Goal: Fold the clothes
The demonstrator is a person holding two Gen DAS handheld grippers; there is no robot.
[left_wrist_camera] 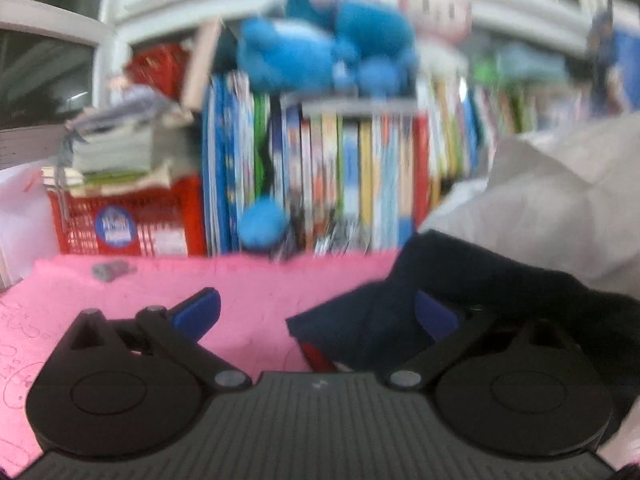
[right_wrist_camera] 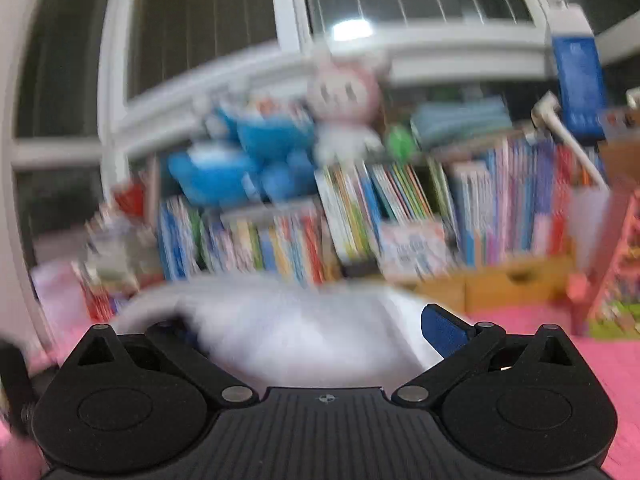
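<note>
Left wrist view: the left tongs (left_wrist_camera: 316,312) stand spread wide, grasping nothing. Their right finger lies over a dark garment (left_wrist_camera: 460,280), the left one over bare pink mat (left_wrist_camera: 240,280). A corner of the garment juts between the fingers, with a red strip showing at its near edge.

Right wrist view: the right tongs (right_wrist_camera: 316,328) also look spread; the right blue pad shows plainly, while the left one is half lost against a white cloth (right_wrist_camera: 288,320) that fills the gap. Nothing is seen pinched, though blur hides whether a fingertip touches the cloth.

The dark garment lies on the mat to the right of the left tongs, heaped against the white cloth behind it. Its long axis seems to run from the near-left corner back toward the right, with the corner pointing left; the rest passes out of view.

Likely trouble: closing on the jutting corner could catch one layer only, so the fold drags crooked. The two cloths touch, so lifting one could pull the other. The heavy blur in the right view suggests quick motion, which could miss the hem.

Behind the mat stand books (left_wrist_camera: 360,168) and plush toys (left_wrist_camera: 320,52).
</note>
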